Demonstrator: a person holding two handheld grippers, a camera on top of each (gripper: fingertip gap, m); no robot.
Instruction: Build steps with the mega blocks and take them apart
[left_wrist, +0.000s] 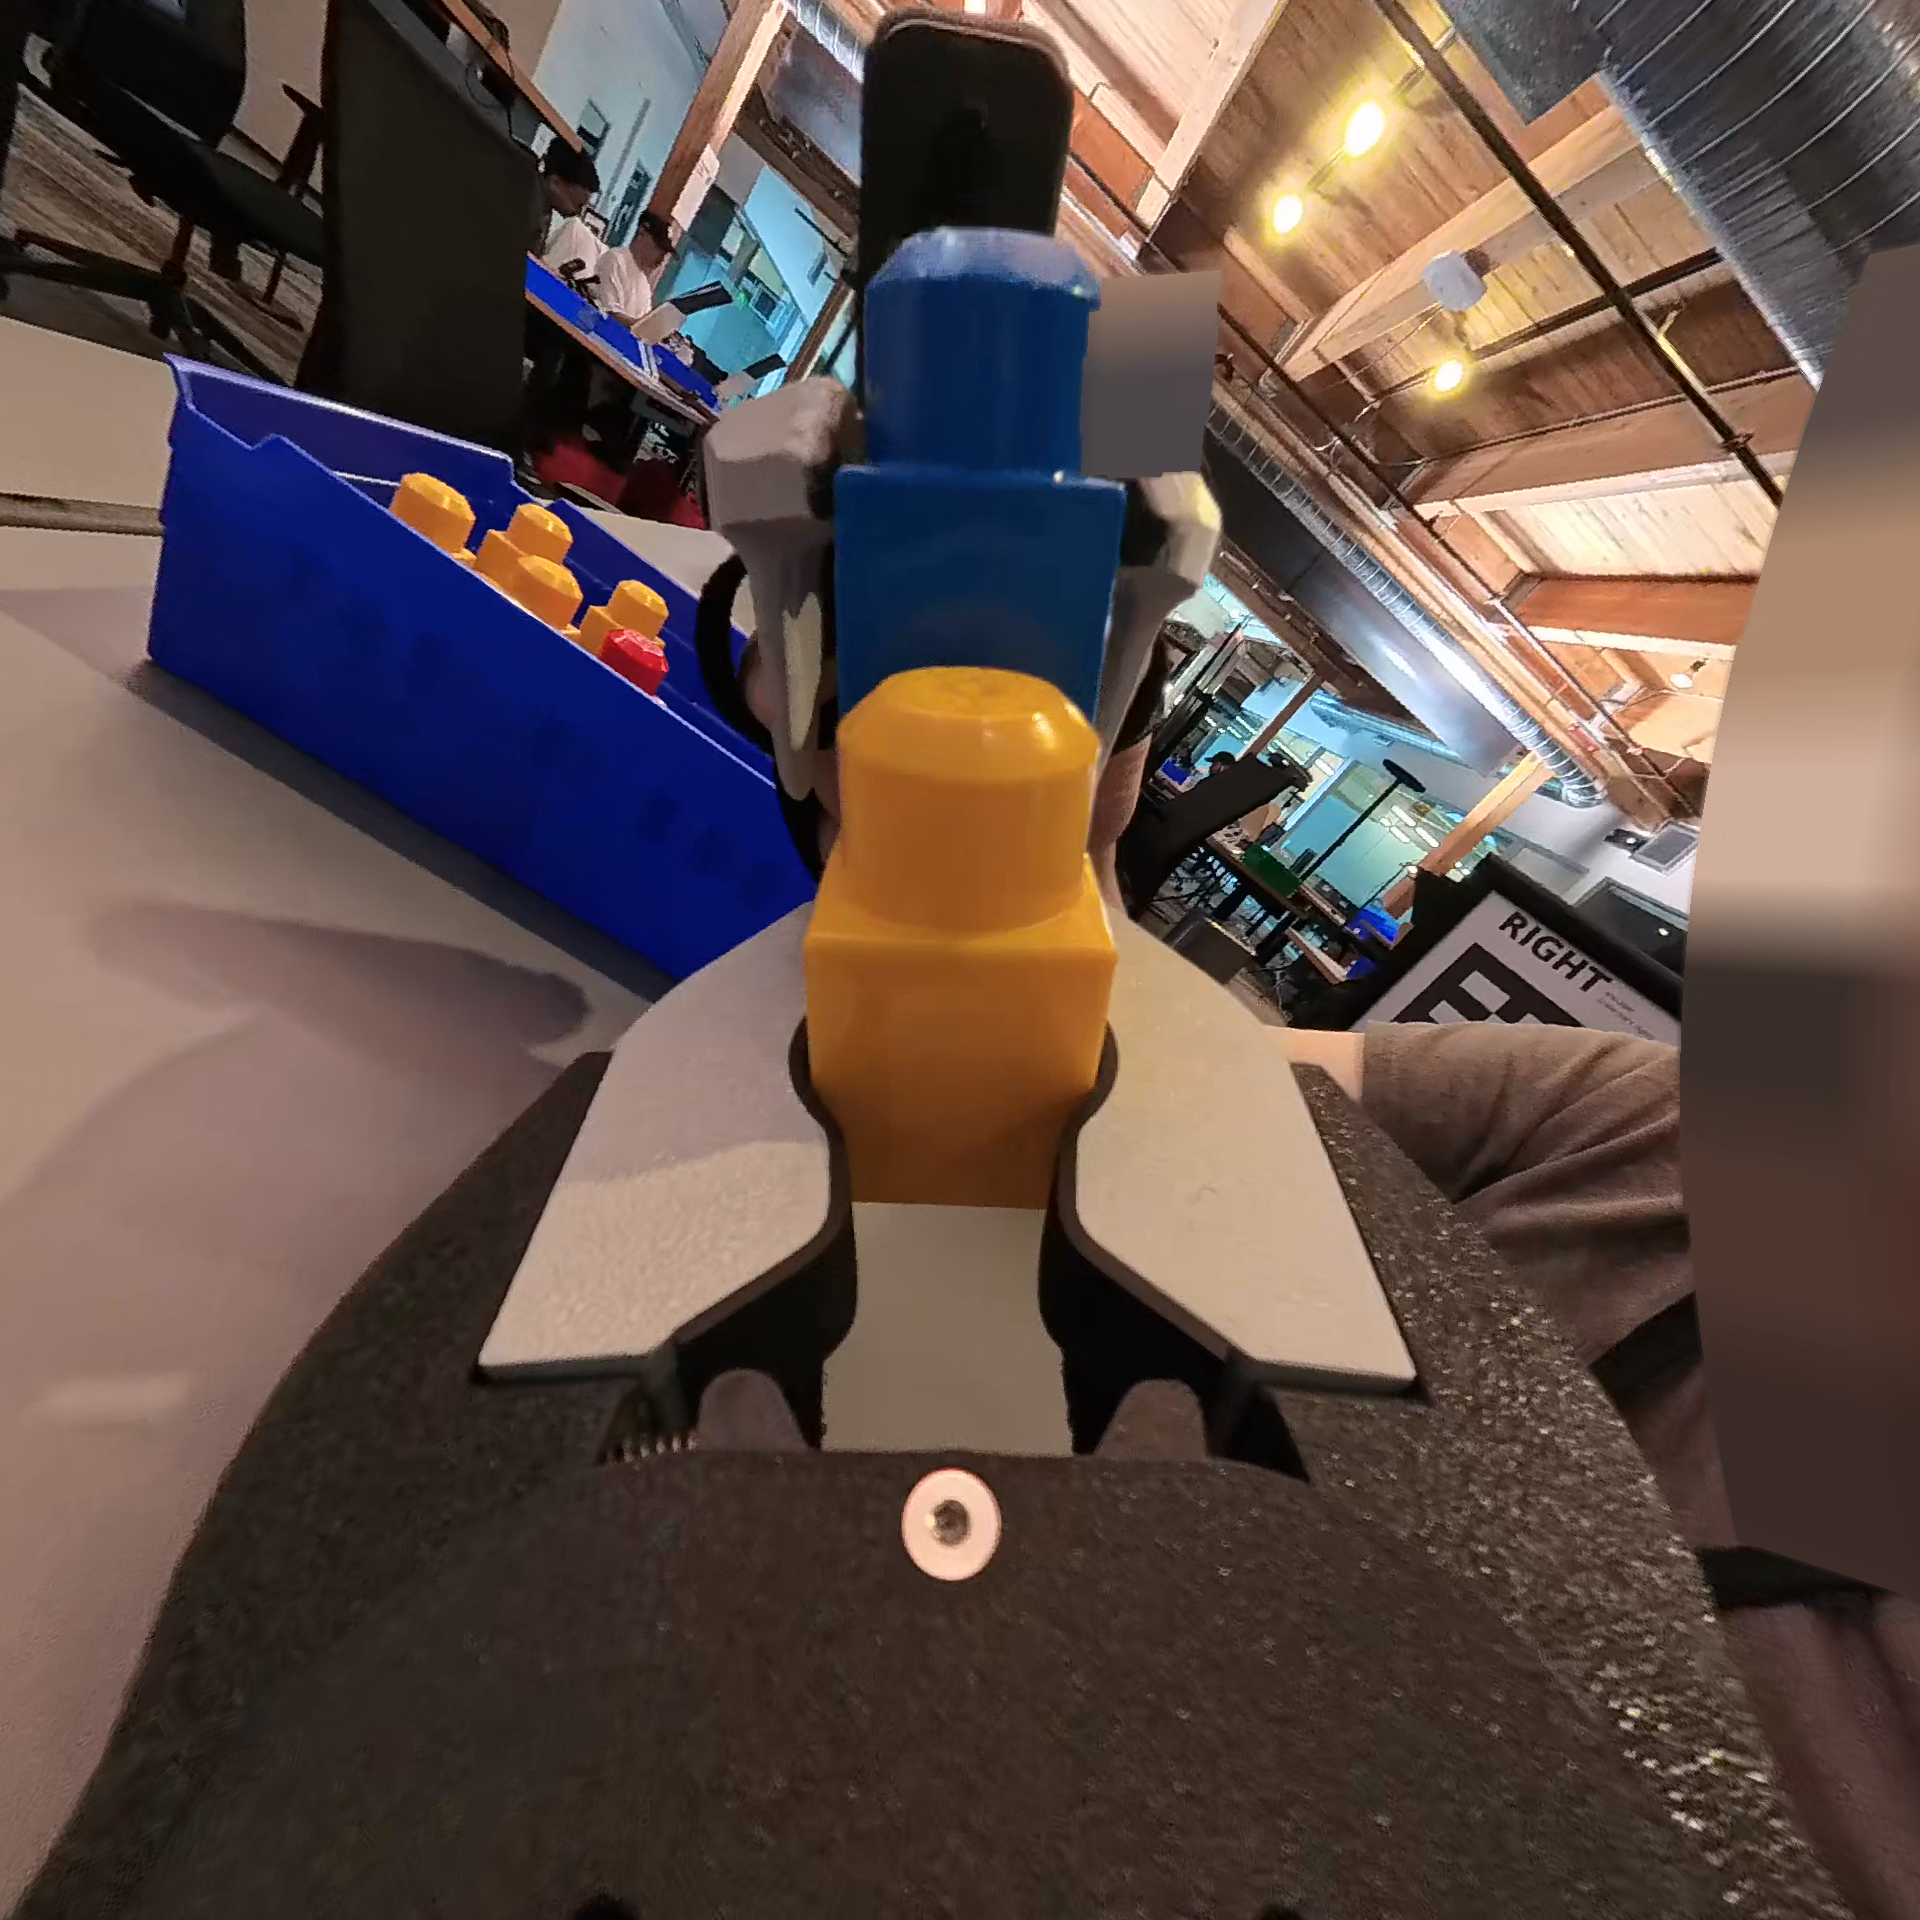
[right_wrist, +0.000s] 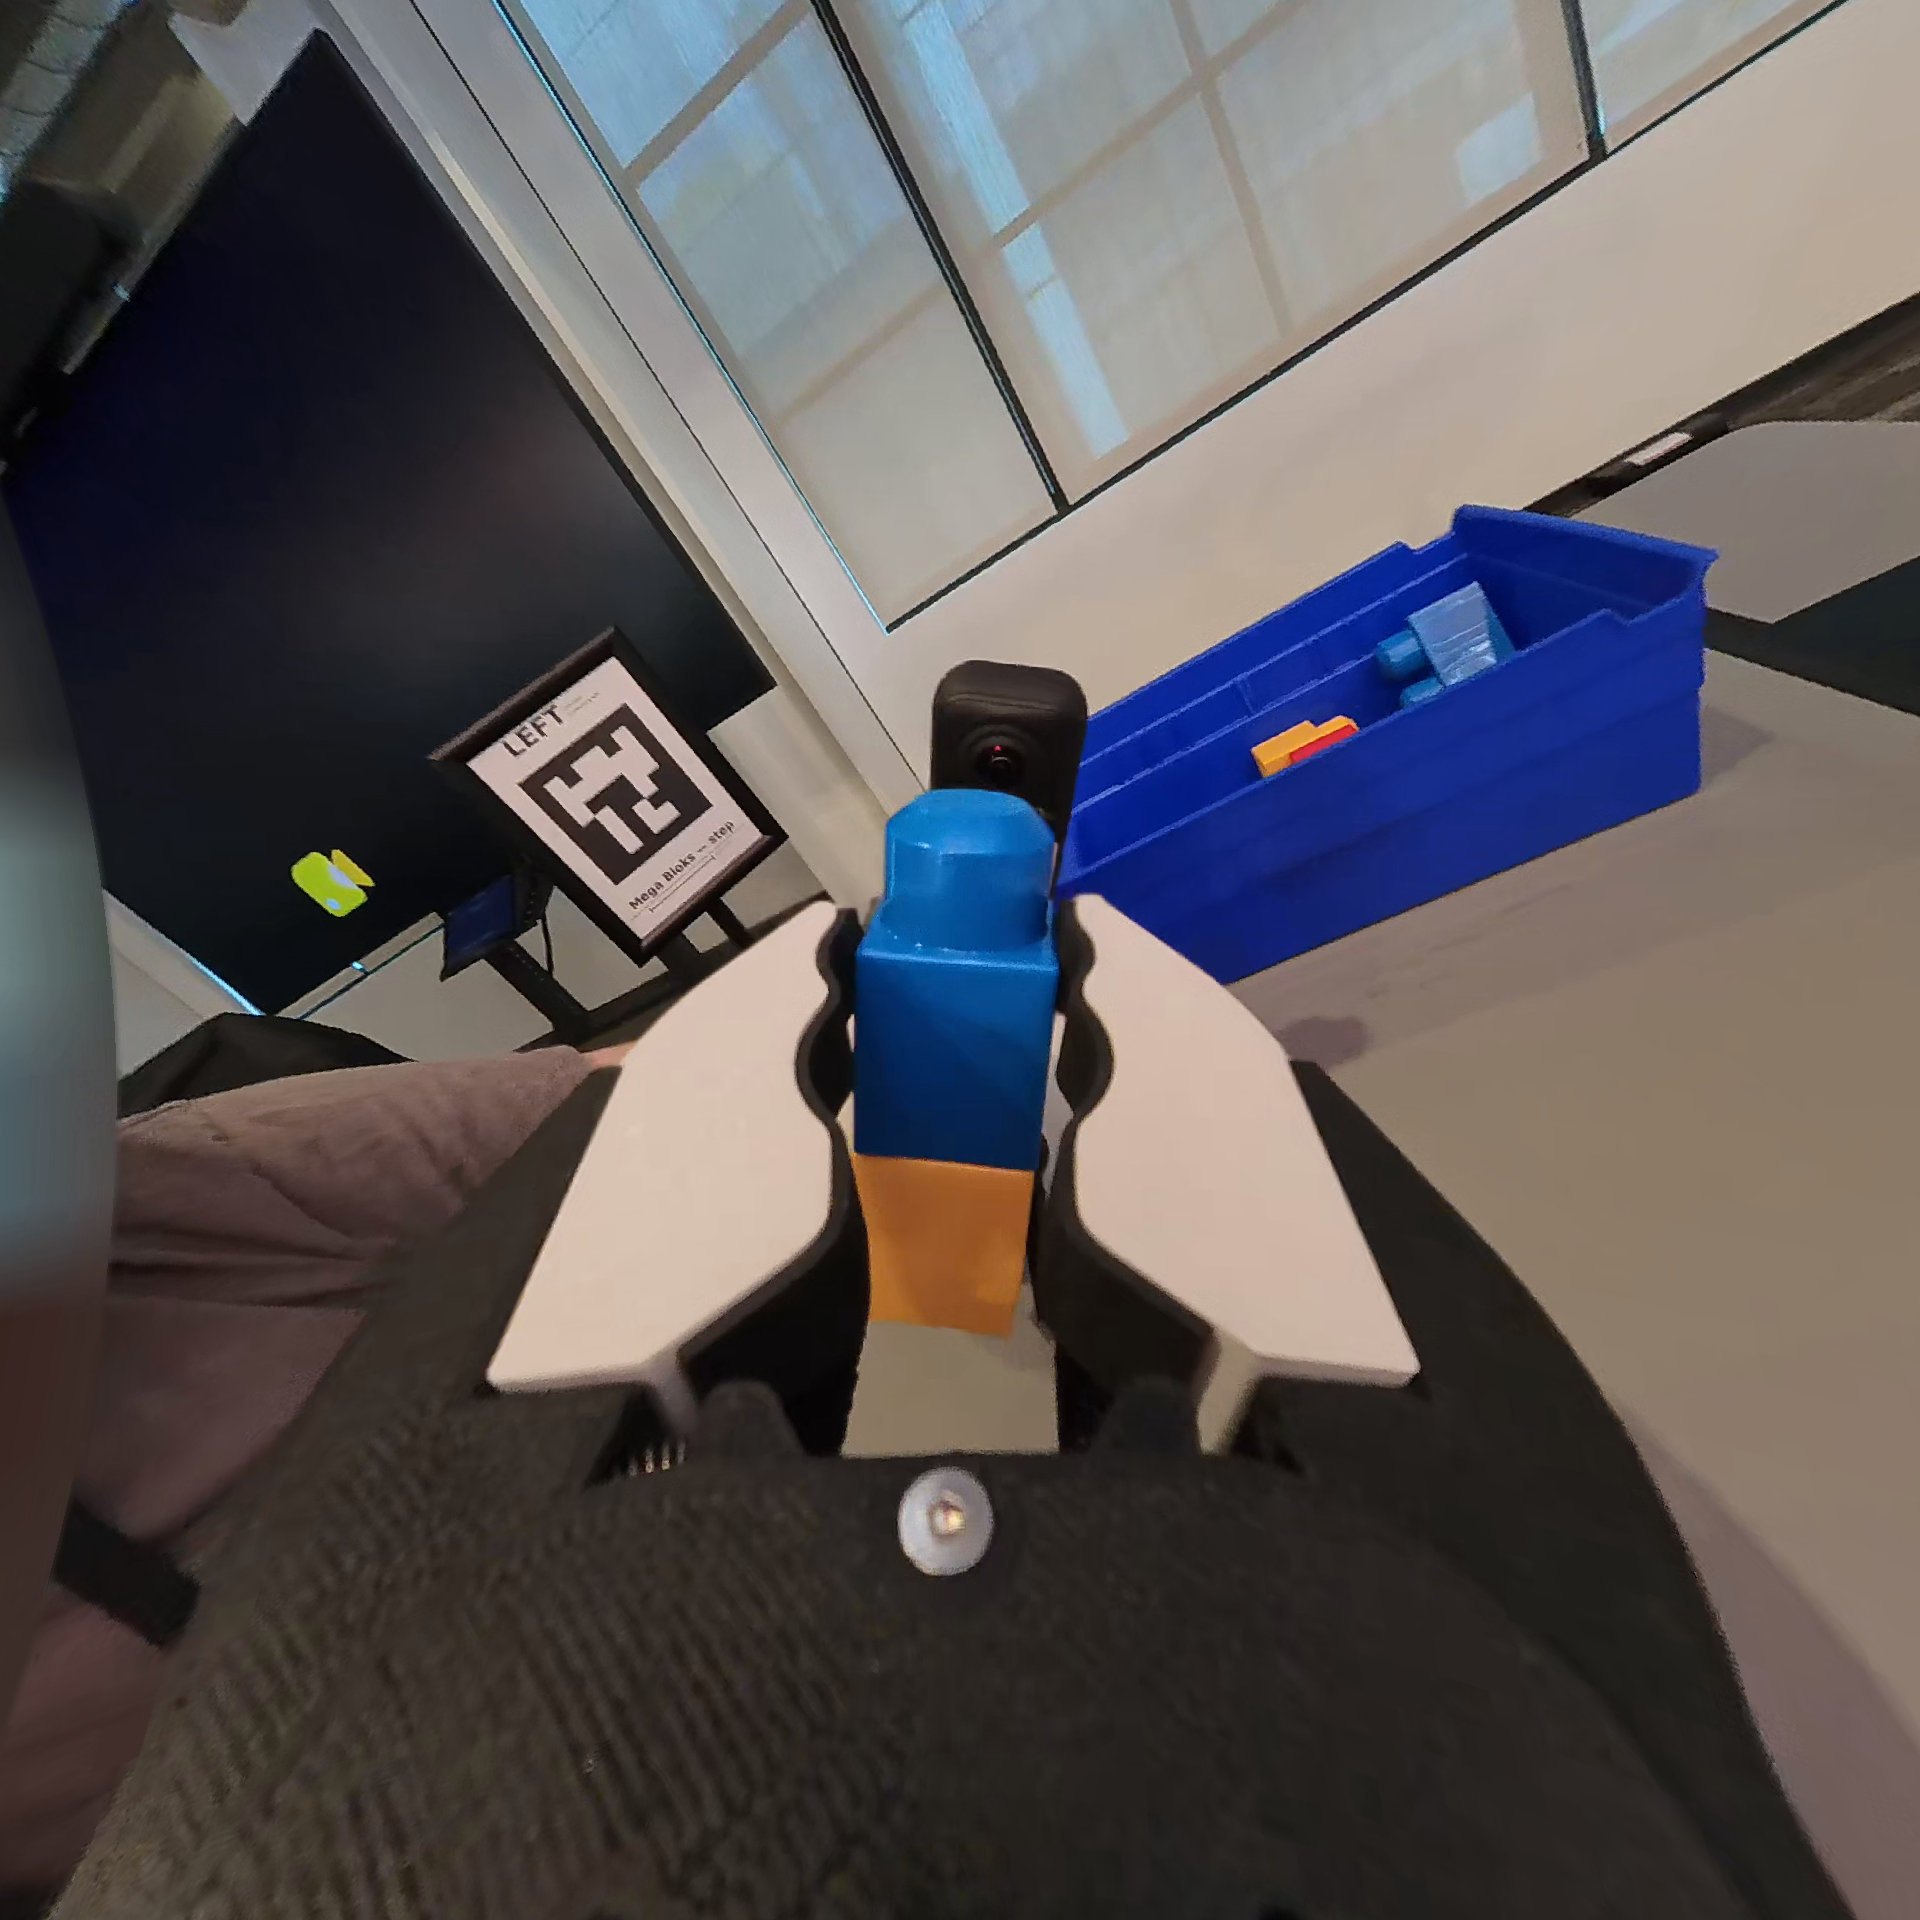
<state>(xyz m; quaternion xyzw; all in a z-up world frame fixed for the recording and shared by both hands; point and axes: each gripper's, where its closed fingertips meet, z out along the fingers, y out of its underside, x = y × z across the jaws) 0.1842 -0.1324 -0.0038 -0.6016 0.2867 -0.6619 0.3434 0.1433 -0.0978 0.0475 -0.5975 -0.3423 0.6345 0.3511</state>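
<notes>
Orange block (left_wrist: 961, 997) sits between the grey fingers of the left gripper (left_wrist: 958, 1039), which is closed on its body, stud pointing forward. Beyond it, a blue block (left_wrist: 977, 582) is pinched by the right gripper (left_wrist: 961, 665) coming from the opposite side. In the right wrist view, the right gripper (right_wrist: 951, 1039) clamps the blue block (right_wrist: 956, 1029), with orange at its near end. Both are held above the grey table (right_wrist: 1558, 1091). A blue bin (left_wrist: 436, 686) with more blocks stands near.

Two hand-held grippers (left_wrist: 961, 1039) (right_wrist: 951, 1049), one orange block (left_wrist: 956, 987), one blue block (right_wrist: 956, 1029), one blue bin (right_wrist: 1455, 790).
</notes>
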